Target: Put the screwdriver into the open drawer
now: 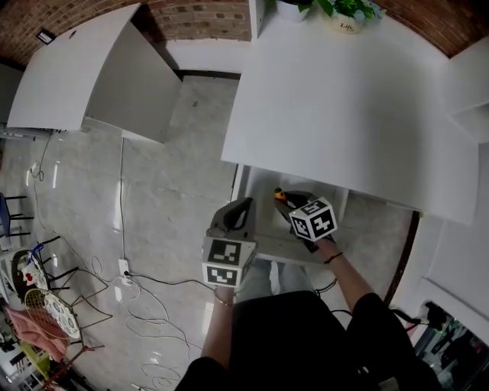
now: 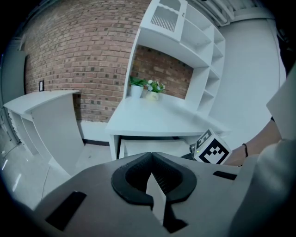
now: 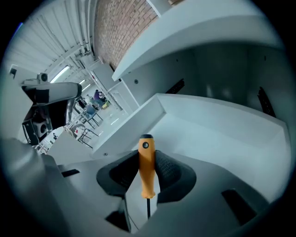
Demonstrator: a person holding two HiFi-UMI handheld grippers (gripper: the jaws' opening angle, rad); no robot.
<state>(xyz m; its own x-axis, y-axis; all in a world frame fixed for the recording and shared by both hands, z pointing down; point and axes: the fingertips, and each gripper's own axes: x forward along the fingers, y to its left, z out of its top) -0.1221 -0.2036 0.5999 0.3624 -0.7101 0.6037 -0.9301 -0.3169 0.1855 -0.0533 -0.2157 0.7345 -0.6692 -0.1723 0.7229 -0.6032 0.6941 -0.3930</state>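
Note:
The screwdriver (image 3: 147, 167) has an orange handle with a black end cap, and a thin dark shaft runs back from it. My right gripper (image 3: 148, 156) is shut on the handle, which points forward over the white inside of the open drawer (image 3: 217, 134). In the head view the right gripper (image 1: 287, 200) hangs over the drawer (image 1: 281, 247) under the desk, with the orange handle (image 1: 280, 195) showing at its tip. My left gripper (image 1: 245, 205) is at the drawer's left front corner. Its jaws (image 2: 151, 155) are shut with nothing between them.
The white desk (image 1: 344, 107) overhangs the drawer and carries potted plants (image 1: 345, 11) at its far edge. A white counter (image 1: 84, 69) stands to the left across grey floor. Cables (image 1: 141, 302) lie on the floor near my feet, and chairs with clutter (image 1: 34, 302) are at the far left.

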